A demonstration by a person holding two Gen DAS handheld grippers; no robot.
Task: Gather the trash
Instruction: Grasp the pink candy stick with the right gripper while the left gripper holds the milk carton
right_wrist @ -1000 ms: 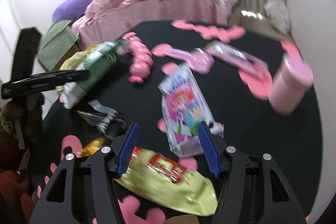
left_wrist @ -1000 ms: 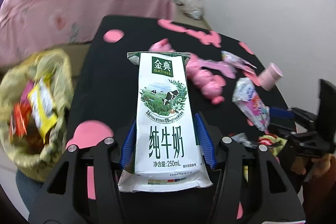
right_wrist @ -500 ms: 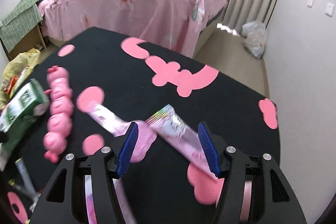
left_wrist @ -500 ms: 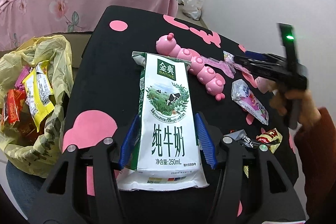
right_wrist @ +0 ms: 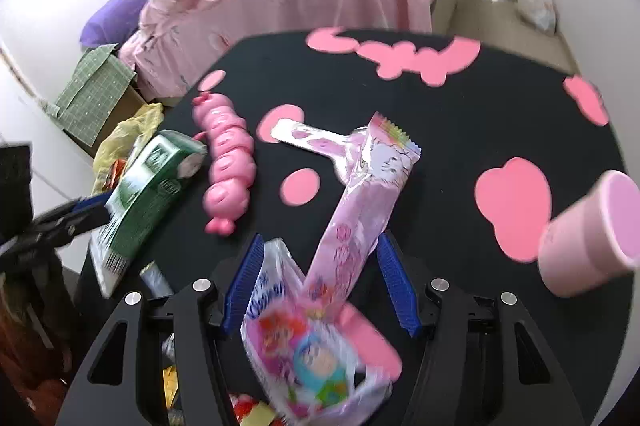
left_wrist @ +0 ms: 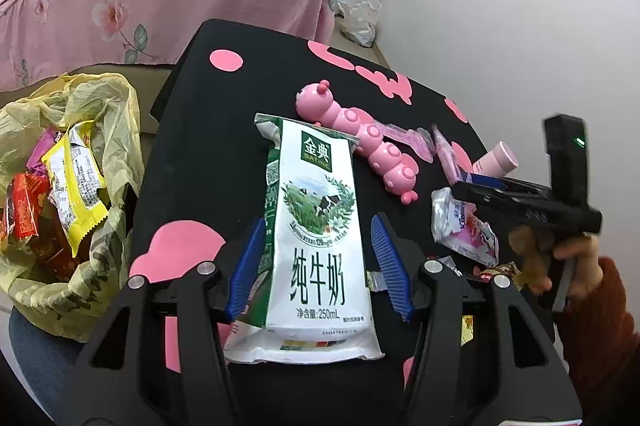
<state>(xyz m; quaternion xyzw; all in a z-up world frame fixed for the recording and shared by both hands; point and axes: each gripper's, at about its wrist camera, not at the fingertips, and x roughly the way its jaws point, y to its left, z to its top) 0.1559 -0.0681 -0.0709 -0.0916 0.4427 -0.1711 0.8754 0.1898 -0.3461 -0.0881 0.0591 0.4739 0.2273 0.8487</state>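
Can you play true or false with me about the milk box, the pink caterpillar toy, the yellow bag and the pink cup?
1. The milk carton sits between the left gripper's blue fingers. True.
2. The yellow bag has nothing in it. False: it holds snack wrappers.
3. The pink caterpillar toy lies on the black table. True.
4. The pink cup stands upright. False: it lies tipped on its side.
5. The right gripper is squeezing the caterpillar. False: its jaws are open over a long pink wrapper; the caterpillar lies apart.
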